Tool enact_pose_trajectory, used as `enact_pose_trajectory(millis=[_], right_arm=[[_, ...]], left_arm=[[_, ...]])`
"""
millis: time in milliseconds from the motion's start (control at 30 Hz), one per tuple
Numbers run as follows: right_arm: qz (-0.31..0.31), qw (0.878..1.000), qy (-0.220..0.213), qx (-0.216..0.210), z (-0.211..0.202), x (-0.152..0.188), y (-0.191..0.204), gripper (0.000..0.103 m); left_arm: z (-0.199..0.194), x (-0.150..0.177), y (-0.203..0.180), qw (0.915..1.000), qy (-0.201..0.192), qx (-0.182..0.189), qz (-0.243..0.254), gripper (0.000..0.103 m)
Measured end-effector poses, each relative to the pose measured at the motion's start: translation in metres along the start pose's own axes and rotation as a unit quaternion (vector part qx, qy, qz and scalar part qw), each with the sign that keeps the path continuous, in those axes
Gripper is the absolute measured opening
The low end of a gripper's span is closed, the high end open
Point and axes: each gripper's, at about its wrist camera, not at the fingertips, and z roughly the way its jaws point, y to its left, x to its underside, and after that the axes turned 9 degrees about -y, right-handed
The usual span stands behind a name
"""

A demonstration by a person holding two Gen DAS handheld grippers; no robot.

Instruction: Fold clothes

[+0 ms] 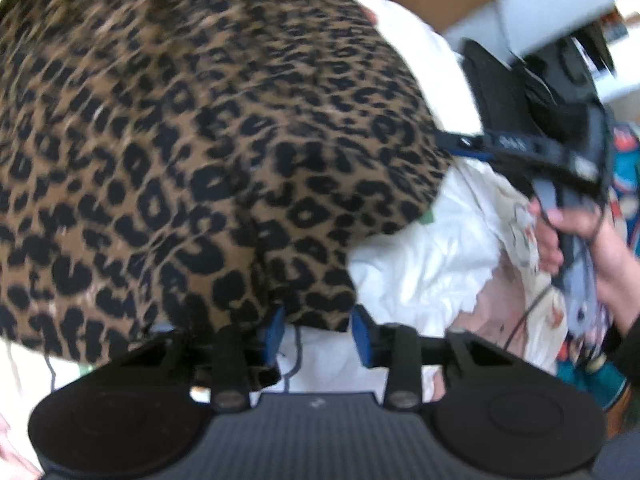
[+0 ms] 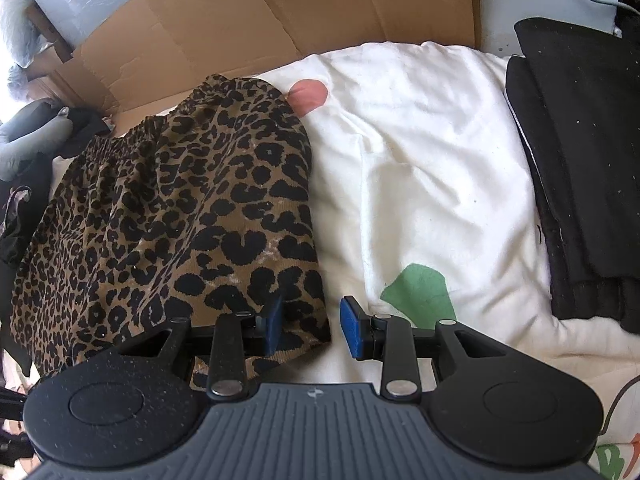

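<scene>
Leopard skirt lies on the white blanket, cardboard behind it, black folded clothes to the right. Right gripper: fingers apart at the skirt's hem corner. Left gripper: fingers apart (hem draped over them, blurred).

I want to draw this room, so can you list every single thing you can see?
Leopard-print fabric skirt: one, brown and black, on the bed's left side.
White quilt with coloured patches: one, under the skirt.
Folded black clothes: one stack, right of the quilt.
Brown cardboard sheet: one, behind the bed.
Grey and black clothes pile: far left.
Left gripper: blue pads, open at the skirt's edge.
Right gripper: blue pads, open at the skirt's corner.
</scene>
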Motion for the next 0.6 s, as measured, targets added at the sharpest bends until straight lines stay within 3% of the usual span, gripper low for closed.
enact_pose_trajectory(millis=[133,267,400,500,600], right_arm=[[-0.004,1.0,0.006,0.0,0.002,0.002,0.001,0.038],[0.004,1.0,0.007,0.0,0.005,0.003,0.0,0.038],[0.004,1.0,0.006,-0.002,0.007,0.002,0.001,0.038],[0.006,1.0,0.003,-0.005,0.008,0.001,0.003,0.038],[0.004,1.0,0.0,-0.011,0.008,0.0,0.005,0.038]], left_arm=[[0.002,-0.001,0.0,0.9998,-0.005,-0.017,0.004,0.037],[0.01,0.001,-0.013,0.9994,0.003,-0.02,0.027,0.055],[0.023,0.005,-0.021,0.9984,0.016,-0.037,0.04,0.054],[0.025,0.007,-0.016,0.9986,0.016,-0.041,0.03,0.046],[0.019,0.006,-0.008,0.9991,0.011,-0.036,0.02,0.019]])
